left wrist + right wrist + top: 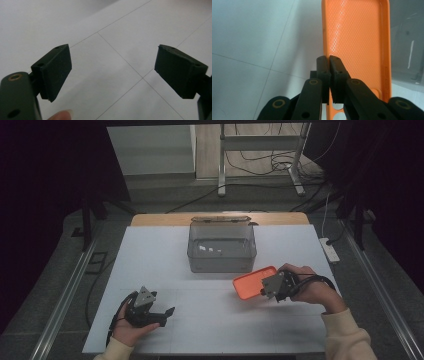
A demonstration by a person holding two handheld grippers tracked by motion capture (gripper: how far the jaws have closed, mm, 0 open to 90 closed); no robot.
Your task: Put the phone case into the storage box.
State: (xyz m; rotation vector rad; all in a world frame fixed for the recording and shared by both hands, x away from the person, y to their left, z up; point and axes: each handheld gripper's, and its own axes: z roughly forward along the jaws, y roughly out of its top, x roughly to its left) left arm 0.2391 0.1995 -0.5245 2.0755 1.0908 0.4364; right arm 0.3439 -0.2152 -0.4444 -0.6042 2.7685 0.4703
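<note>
Right gripper (262, 291) is pinched tight on the edge wall of the orange phone case (254, 282), holding it clear of the white table (210, 320), right of centre and just near-right of the clear plastic bin (222, 251). In the right gripper view the jaws stand almost together with only the thin case rim between them, clamped at the end with the camera cut-out, so the long body of the phone case (355, 37) sticks out away from the hand. Edge grip makes sense: the shell is thin and floppy, and a flat pinch on the wall is the only purchase two jaws get without crushing it. Inner dimpled face points up and towards the camera.

Bin sits at the far middle of the table, lid hinged back, top open. A few small white bits lie on its floor; can't tell what they are. My read: the case is headed into the bin, lift in hand, drop not yet done. It needs to clear the near wall before release.

Left gripper (167, 315) rests low at the near-left of the table, well apart from the case and bin. Left gripper view shows the jaws spread wide with bare table between them, nothing held. Looks parked, out of the way.
</note>
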